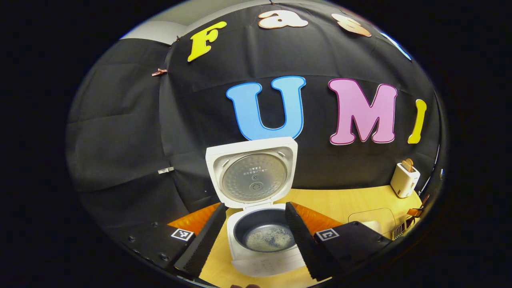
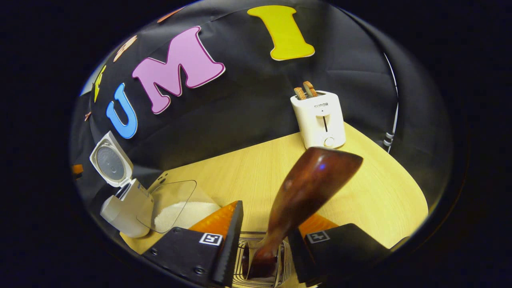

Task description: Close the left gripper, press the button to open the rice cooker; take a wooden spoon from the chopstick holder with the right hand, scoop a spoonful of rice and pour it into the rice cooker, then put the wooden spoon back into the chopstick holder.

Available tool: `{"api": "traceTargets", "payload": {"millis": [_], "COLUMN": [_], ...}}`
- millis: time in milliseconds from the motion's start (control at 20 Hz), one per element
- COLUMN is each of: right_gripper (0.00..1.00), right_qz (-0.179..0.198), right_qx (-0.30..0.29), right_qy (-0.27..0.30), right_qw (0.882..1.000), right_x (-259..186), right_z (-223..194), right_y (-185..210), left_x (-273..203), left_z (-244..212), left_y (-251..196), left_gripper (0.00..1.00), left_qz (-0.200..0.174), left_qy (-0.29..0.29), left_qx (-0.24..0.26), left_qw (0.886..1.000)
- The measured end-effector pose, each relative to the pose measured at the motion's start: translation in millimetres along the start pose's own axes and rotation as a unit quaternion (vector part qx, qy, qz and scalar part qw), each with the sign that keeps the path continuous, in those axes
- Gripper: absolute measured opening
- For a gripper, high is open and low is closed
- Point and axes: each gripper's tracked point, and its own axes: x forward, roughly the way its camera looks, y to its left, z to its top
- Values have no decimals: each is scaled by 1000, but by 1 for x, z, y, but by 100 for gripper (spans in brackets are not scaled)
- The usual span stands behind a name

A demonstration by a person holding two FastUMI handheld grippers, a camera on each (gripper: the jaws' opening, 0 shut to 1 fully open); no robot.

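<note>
The white rice cooker (image 1: 264,266) stands with its lid (image 1: 254,176) raised, and a thin layer of rice (image 1: 270,238) lies in the dark inner pot. My left gripper (image 1: 256,205) is open, one finger on each side of the cooker, touching nothing. In the right gripper view the wooden spoon (image 2: 312,180) stands bowl-up in the wire chopstick holder (image 2: 244,260). My right gripper (image 2: 266,218) is open around the spoon's handle, with a gap showing on the left side. The cooker (image 2: 128,208) sits far left there.
A clear container (image 2: 176,208) holding white rice (image 2: 184,214) sits beside the cooker on the wooden table (image 2: 380,192). A white toaster (image 2: 320,120) with bread in its slots stands at the back, also the toaster (image 1: 404,180) at far right. Black cloth walls surround the table.
</note>
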Motion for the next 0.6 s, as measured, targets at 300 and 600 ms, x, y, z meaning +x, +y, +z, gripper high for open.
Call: {"api": "traceTargets", "payload": {"millis": [300, 600], "right_gripper": [24, 21], "right_qz": [-5, 3], "right_qx": [12, 18], "right_qy": [-4, -24], "right_qw": [1000, 1000], "right_x": [3, -16], "right_z": [4, 21], "right_y": [2, 13], "left_x": [2, 4], "left_z": [-6, -8], "left_y": [2, 5], "left_gripper": [95, 95], "left_qz": [0, -8], "left_qy": [6, 3], "left_qx": [-8, -16], "left_qw": [1000, 1000]}}
